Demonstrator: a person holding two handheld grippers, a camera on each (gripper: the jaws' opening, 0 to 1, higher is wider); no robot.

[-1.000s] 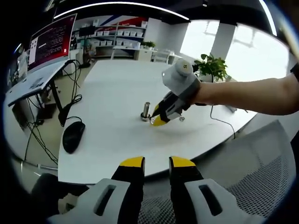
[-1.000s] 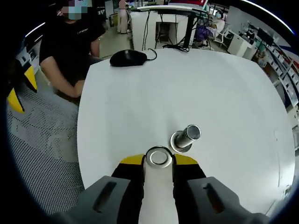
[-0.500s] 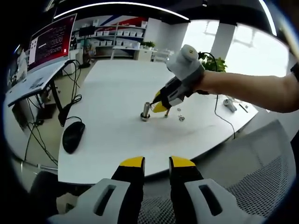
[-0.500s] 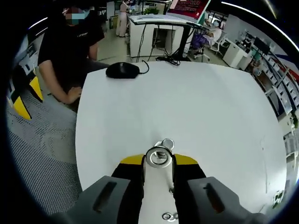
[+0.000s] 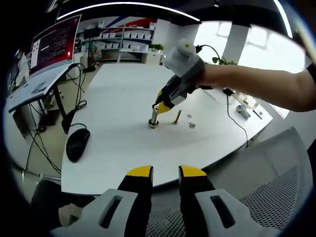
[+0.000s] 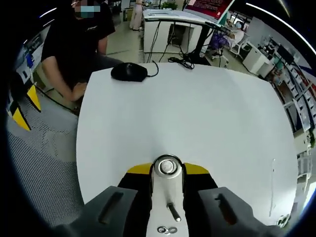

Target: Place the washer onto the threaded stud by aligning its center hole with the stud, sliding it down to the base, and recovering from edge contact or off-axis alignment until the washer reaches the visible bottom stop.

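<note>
Washer (image 6: 168, 166), pinched flat between my right fingers (image 6: 167, 170), now centred over the threaded stud (image 5: 154, 117) on the white tabletop (image 6: 197, 113) after hanging beside it a second ago, so hole looks aligned for descent; left fingers (image 5: 165, 173) slightly parted, empty, hovering near tabletop edge.

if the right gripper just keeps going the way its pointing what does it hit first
Probably the threaded stud: the right gripper holds the washer just over the stud's top on the white table. Depth is unclear.
</note>
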